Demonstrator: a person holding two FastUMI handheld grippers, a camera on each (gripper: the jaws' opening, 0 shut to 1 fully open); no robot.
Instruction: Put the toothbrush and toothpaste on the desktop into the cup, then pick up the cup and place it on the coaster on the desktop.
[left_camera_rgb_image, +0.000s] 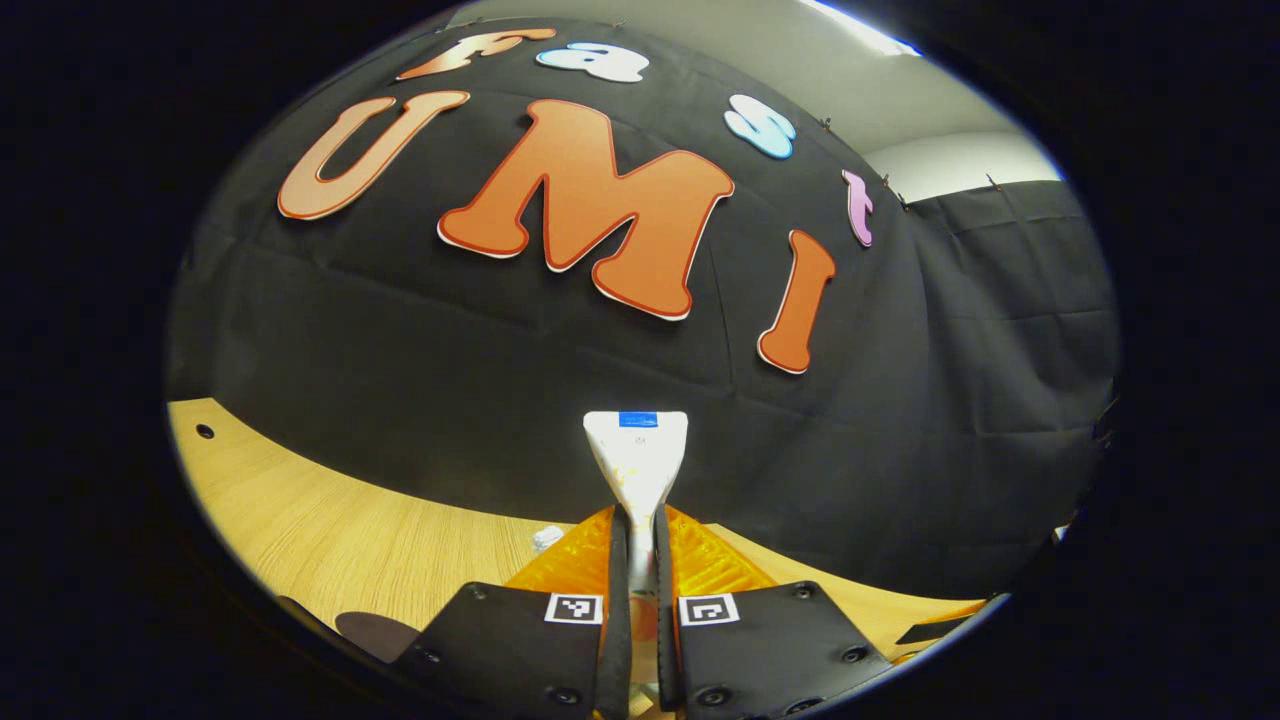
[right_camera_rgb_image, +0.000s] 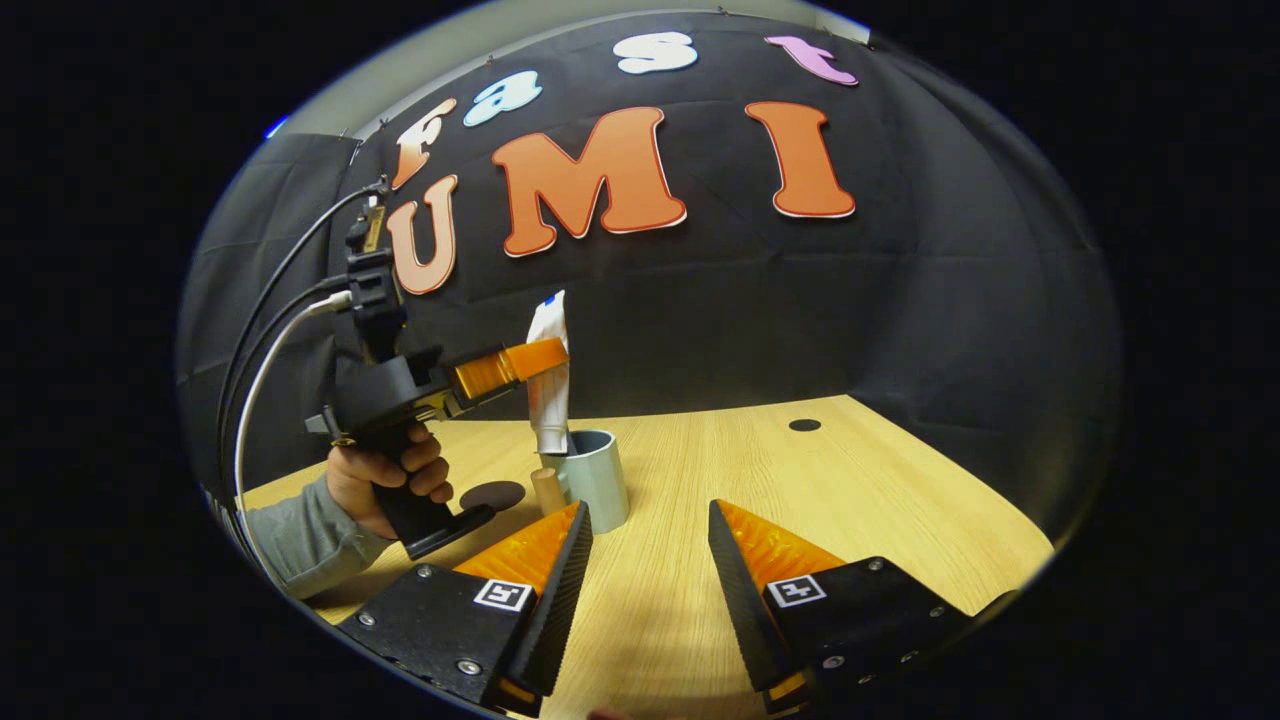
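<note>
The desk (right_camera_rgb_image: 850, 480) is pale wood, with a small dark hole (right_camera_rgb_image: 804, 425) in it toward the back, near the black cloth wall (right_camera_rgb_image: 900, 320). A grey cup (right_camera_rgb_image: 595, 478) stands upright on the desk. Just beside it, on the side nearer the left hand, sits a short wooden cylinder (right_camera_rgb_image: 547, 490), and a little farther that way lies the dark round coaster (right_camera_rgb_image: 492, 494), flat on the wood and apart from the cup. I cannot make out the toothbrush for certain.

In the right gripper view the left gripper (right_camera_rgb_image: 545, 358) hangs above the cup, held by a hand (right_camera_rgb_image: 385, 480) in a grey sleeve (right_camera_rgb_image: 300, 545), cables trailing up from its back. Its orange fingers (right_camera_rgb_image: 505, 368) are pinched on the white toothpaste (right_camera_rgb_image: 550, 375), which stands nearly upright, cap end down at the mouth of the cup. Whether the cap is already inside the rim I cannot tell. From the left gripper view the tube's flat crimped end (left_camera_rgb_image: 636, 455) sticks up out of the closed fingers (left_camera_rgb_image: 715, 560), squeezed between them.

The right gripper (right_camera_rgb_image: 648, 545) sits low over the desk, short of the cup, fingers (right_camera_rgb_image: 540, 550) spread wide with bare wood between them, holding nothing.
</note>
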